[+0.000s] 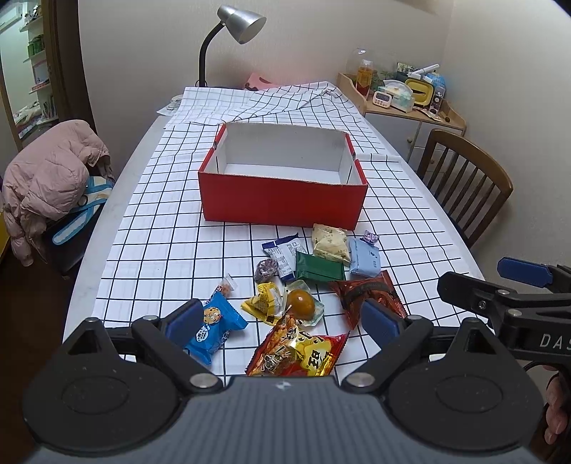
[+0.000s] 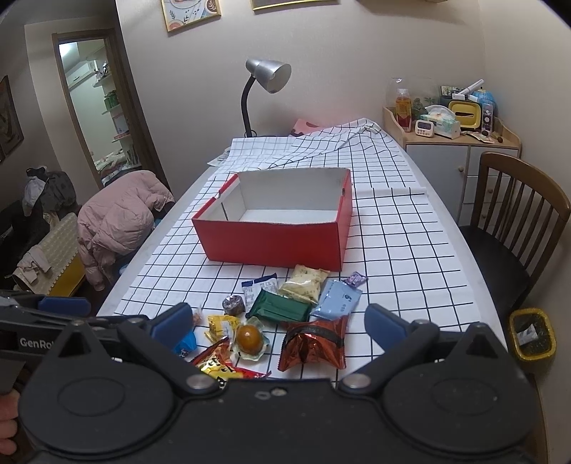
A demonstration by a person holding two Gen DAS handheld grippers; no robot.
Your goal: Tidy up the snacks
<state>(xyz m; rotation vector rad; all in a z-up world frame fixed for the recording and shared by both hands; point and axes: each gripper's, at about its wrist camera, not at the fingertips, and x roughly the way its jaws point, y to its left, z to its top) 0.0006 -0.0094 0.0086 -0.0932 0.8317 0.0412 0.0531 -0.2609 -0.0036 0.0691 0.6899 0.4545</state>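
Observation:
An empty red box [image 1: 282,200] [image 2: 274,242] with a white inside stands on the checked tablecloth. Several snack packets lie in front of it: a blue cookie packet [image 1: 214,328], a green packet [image 1: 319,271] [image 2: 280,308], a red-brown foil bag [image 1: 367,294] [image 2: 314,344], a light blue packet [image 1: 364,257] [image 2: 337,299], a pale cracker packet [image 1: 329,244] [image 2: 304,288], an amber egg in clear wrap [image 1: 301,301] [image 2: 249,339] and a red-yellow bag [image 1: 296,351] [image 2: 217,364]. My left gripper [image 1: 282,323] is open above the near snacks. My right gripper [image 2: 278,326] is open above them too.
A desk lamp [image 1: 237,26] [image 2: 267,76] stands at the table's far end. A wooden chair [image 1: 464,182] [image 2: 517,221] is on the right, a chair with a pink coat [image 1: 50,182] [image 2: 121,221] on the left. A cluttered cabinet [image 1: 403,96] is far right, a yellow bin [image 2: 531,333] on the floor.

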